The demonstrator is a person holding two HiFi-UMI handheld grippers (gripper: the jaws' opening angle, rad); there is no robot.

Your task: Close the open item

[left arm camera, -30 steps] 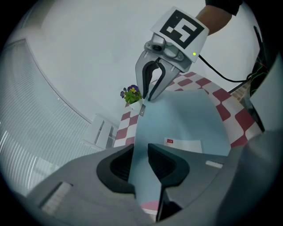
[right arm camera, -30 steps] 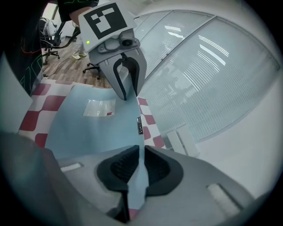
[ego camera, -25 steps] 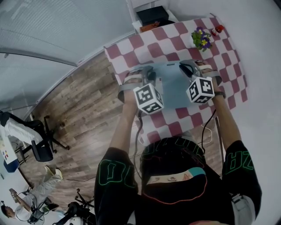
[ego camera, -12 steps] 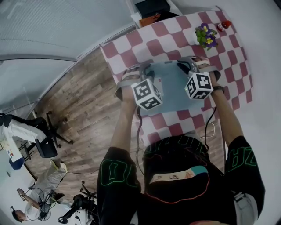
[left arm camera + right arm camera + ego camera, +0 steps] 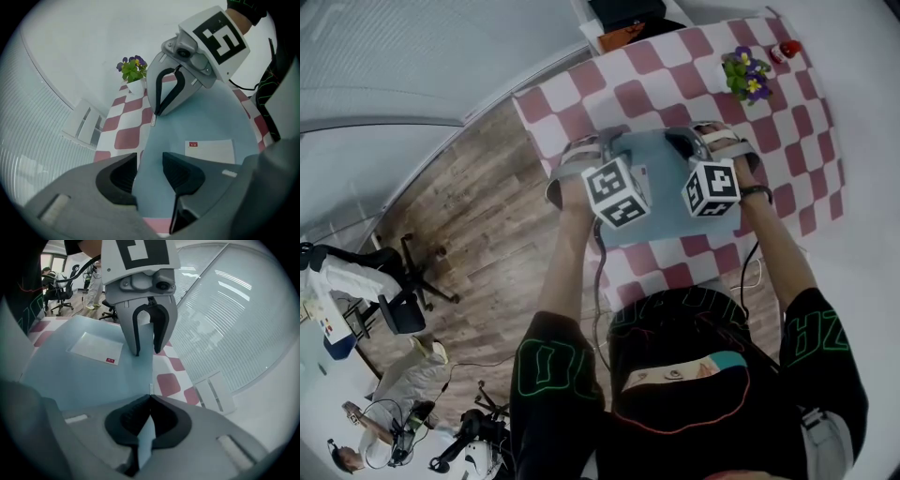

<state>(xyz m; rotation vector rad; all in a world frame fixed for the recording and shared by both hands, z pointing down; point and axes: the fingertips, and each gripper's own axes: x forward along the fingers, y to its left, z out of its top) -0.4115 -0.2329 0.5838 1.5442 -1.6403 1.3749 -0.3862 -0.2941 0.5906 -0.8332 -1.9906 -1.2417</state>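
Pale blue, flat plastic pouch [image 5: 667,183] lies in the middle of the desk [image 5: 628,94], which is covered with a red-and-white checked cloth. A white label with a red mark [image 5: 209,151] shows on the pouch's upper face. A small potted plant with purple and yellow flowers [image 5: 742,80] stands at about 1 o'clock from the pouch, well apart.

Seen from the head view, both tools are at the pouch's 12 o'clock edge, which I take to be the open mouth. The right tool [image 5: 150,401], toward 2 o'clock, has just been closing and pinches that edge, with a strip of blue sheet squeezed between its pads. A small pale tab [image 5: 151,389] sits just beyond its tips; it may be a slider, but it is too small to tell. The left tool [image 5: 150,159], toward 10 o'clock, has just been opening and stands wide. The pouch's edge runs between its pads without being pressed.

The step in hand looks like sealing the mouth. To do it well, one tool should anchor one end firmly. The other should close squarely on the seam, both lips together, and work along it toward the anchor. Keep the edge low and taut, since lifting would likely buckle the thin sheet and let the lips slip apart.
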